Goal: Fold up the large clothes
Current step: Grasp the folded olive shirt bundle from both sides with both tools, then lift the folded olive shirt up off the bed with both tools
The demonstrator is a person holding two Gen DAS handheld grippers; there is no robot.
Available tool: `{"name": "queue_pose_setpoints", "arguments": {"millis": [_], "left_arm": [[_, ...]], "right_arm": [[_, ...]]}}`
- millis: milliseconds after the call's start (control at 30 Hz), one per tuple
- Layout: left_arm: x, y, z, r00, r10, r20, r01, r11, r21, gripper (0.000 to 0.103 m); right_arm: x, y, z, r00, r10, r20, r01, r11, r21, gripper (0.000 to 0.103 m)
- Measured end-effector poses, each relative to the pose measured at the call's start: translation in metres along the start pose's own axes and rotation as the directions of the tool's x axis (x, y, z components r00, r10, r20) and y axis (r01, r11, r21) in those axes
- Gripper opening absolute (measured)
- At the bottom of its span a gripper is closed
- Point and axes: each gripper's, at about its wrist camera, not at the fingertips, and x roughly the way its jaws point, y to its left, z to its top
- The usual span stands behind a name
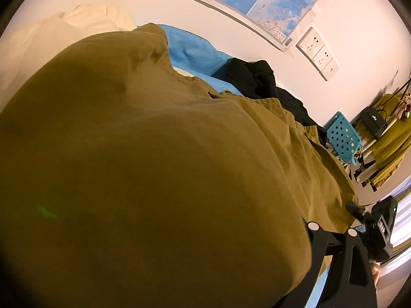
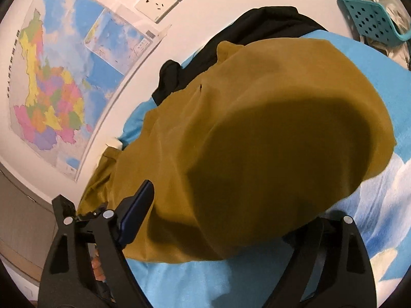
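We see the olive-brown garment (image 2: 257, 133) lying spread on the bed's blue sheet (image 2: 179, 282), and it fills most of both views. Behind it, toward the wall, a black garment (image 2: 231, 41) lies touching its far edge. Our right tool (image 2: 226, 220) stands wide over the near edge of the olive cloth, its pads not pressing it. Our left tool (image 1: 257, 256) is mostly covered by the cloth; only one finger shows, so we cannot tell if cloth is gripped. A map (image 2: 56, 82) hangs on the wall, and a teal basket (image 1: 343, 136) stands beside the bed.

Olive-brown garment (image 2: 257, 128), rumpled, spread over the blue bedsheet (image 2: 179, 282)
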Motion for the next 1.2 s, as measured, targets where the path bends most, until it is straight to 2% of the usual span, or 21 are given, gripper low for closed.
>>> {"name": "queue_pose_setpoints", "arguments": {"millis": [67, 133, 167, 200, 267, 367, 400, 467, 533, 567, 633, 700, 767, 867, 900, 933, 967, 1033, 1067, 1100, 1200], "left_arm": [[0.001, -0.001, 0.001, 1.0, 0.012, -0.001, -0.012, 1.0, -0.005, 0.089], [0.0, 0.001, 0.002, 0.998, 0.056, 0.0, -0.056, 0.998, -0.031, 0.077], [-0.002, 0.001, 0.002, 0.997, 0.073, 0.002, -0.073, 0.996, -0.044, 0.067], [-0.005, 0.001, 0.002, 0.997, 0.074, 0.002, -0.074, 0.996, -0.047, 0.062], [-0.008, 0.0, 0.003, 0.997, 0.075, 0.007, -0.075, 0.996, -0.041, 0.062], [-0.001, 0.0, 0.004, 0.996, 0.083, -0.014, -0.084, 0.996, -0.042, 0.074], [0.0, 0.0, 0.004, 0.996, 0.083, -0.011, -0.084, 0.996, -0.043, 0.075], [0.003, -0.004, 0.004, 0.995, 0.101, -0.004, -0.101, 0.995, -0.017, 0.076], [0.005, -0.004, 0.005, 0.995, 0.104, -0.005, -0.104, 0.994, -0.019, 0.075], [0.005, -0.005, 0.006, 0.994, 0.105, -0.01, -0.106, 0.994, -0.018, 0.071], [0.004, -0.005, 0.008, 0.994, 0.112, -0.011, -0.112, 0.993, -0.026, 0.063], [-0.001, -0.007, 0.009, 0.993, 0.118, -0.004, -0.118, 0.993, -0.019, 0.049], [-0.007, -0.011, 0.009, 0.993, 0.119, 0.002, -0.119, 0.993, -0.008, 0.042], [-0.011, -0.016, 0.009, 0.993, 0.12, 0.01, -0.12, 0.993, 0.023, 0.041], [-0.009, -0.016, 0.01, 0.992, 0.123, 0.006, -0.123, 0.992, 0.029, 0.045], [-0.004, -0.012, 0.01, 0.993, 0.12, -0.015, -0.119, 0.993, 0.019, 0.051], [-0.001, -0.008, 0.01, 0.994, 0.106, -0.035, -0.106, 0.994, 0.002, 0.064], [0.004, -0.004, 0.009, 0.995, 0.096, -0.032, -0.097, 0.995, -0.012, 0.066], [0.005, -0.005, 0.008, 0.994, 0.105, -0.021, -0.105, 0.994, 0.0, 0.064], [0.005, -0.006, 0.008, 0.994, 0.109, -0.02, -0.109, 0.994, 0.004, 0.059], [-0.004, -0.014, 0.01, 0.991, 0.131, 0.001, -0.131, 0.991, 0.039, 0.043]], "right_arm": [[0.008, 0.003, 0.004, 1.0, -0.017, 0.013, 0.018, 1.0, -0.015, 0.084], [0.015, 0.006, 0.008, 0.999, -0.027, 0.025, 0.028, 0.999, -0.02, 0.069], [0.014, 0.005, 0.009, 0.999, -0.011, 0.031, 0.011, 1.0, -0.011, 0.058], [0.012, 0.004, 0.009, 0.999, 0.019, 0.041, -0.019, 1.0, -0.01, 0.05], [0.01, 0.002, 0.01, 0.999, 0.039, 0.033, -0.038, 0.999, -0.021, 0.049], [0.021, -0.007, 0.012, 0.997, 0.072, -0.021, -0.072, 0.997, 0.025, 0.055], [0.023, -0.003, 0.013, 0.997, 0.069, -0.02, -0.069, 0.998, 0.003, 0.057], [0.028, 0.001, 0.013, 0.998, 0.064, -0.018, -0.064, 0.998, -0.016, 0.06], [0.037, 0.011, 0.014, 0.997, 0.067, -0.026, -0.069, 0.995, -0.069, 0.067], [0.04, 0.013, 0.015, 0.998, 0.054, -0.028, -0.056, 0.995, -0.079, 0.066], [0.044, 0.014, 0.017, 0.998, 0.045, -0.032, -0.047, 0.995, -0.082, 0.052], [0.041, 0.013, 0.018, 0.997, 0.063, -0.035, -0.066, 0.994, -0.09, 0.033], [0.032, 0.015, 0.018, 0.995, 0.099, -0.032, -0.101, 0.99, -0.098, 0.027], [0.024, 0.018, 0.017, 0.991, 0.129, -0.045, -0.133, 0.986, -0.1, 0.029], [0.029, 0.014, 0.018, 0.987, 0.141, -0.08, -0.146, 0.986, -0.074, 0.039], [0.033, 0.012, 0.018, 0.984, 0.142, -0.104, -0.148, 0.987, -0.061, 0.044], [0.038, 0.01, 0.017, 0.983, 0.133, -0.13, -0.141, 0.988, -0.057, 0.046], [0.044, 0.01, 0.015, 0.983, 0.121, -0.138, -0.132, 0.989, -0.07, 0.047], [0.045, 0.01, 0.015, 0.983, 0.127, -0.135, -0.138, 0.988, -0.069, 0.045], [0.044, 0.01, 0.015, 0.983, 0.132, -0.128, -0.141, 0.987, -0.072, 0.036], [0.035, 0.02, 0.018, 0.986, 0.14, -0.094, -0.151, 0.981, -0.118, 0.023]]}}
